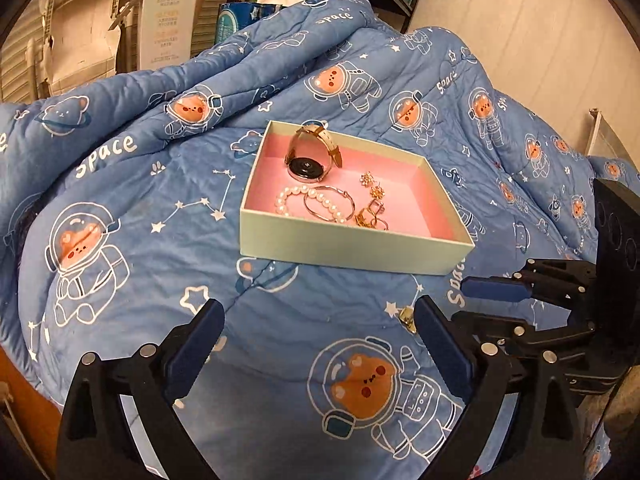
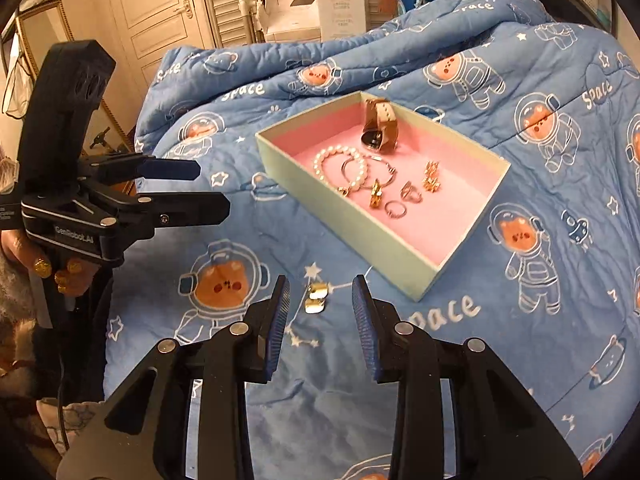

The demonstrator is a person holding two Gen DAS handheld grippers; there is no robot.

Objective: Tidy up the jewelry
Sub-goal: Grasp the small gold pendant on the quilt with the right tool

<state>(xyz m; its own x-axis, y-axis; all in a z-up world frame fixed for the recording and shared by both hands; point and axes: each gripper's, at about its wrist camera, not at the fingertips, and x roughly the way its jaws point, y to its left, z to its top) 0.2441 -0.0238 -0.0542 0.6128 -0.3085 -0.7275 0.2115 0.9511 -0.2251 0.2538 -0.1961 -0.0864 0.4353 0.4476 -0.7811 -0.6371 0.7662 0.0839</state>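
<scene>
- jewelry left outside: a pair of gold earrings [image 2: 316, 298] on the blue quilt [image 2: 540, 240], just beyond the part-open, empty right gripper [image 2: 321, 300].
- left gripper [image 1: 318, 312]: jaws spread wide, nothing between them.
- box [image 2: 340, 216], near the earrings: holds the watch [image 2: 378, 126], pearl bracelet [image 2: 340, 168], hoops and rings; sorting looks nearly finished.
- box long axis runs from near right to far left; watch stands on edge at the far end.

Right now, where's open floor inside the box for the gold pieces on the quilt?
Free: the pink floor by the box's near right corner, and the back left corner beside the watch. Crowded: the middle, with pearl bracelet, hoop, rings, earrings. Gold pieces lie outside.
</scene>
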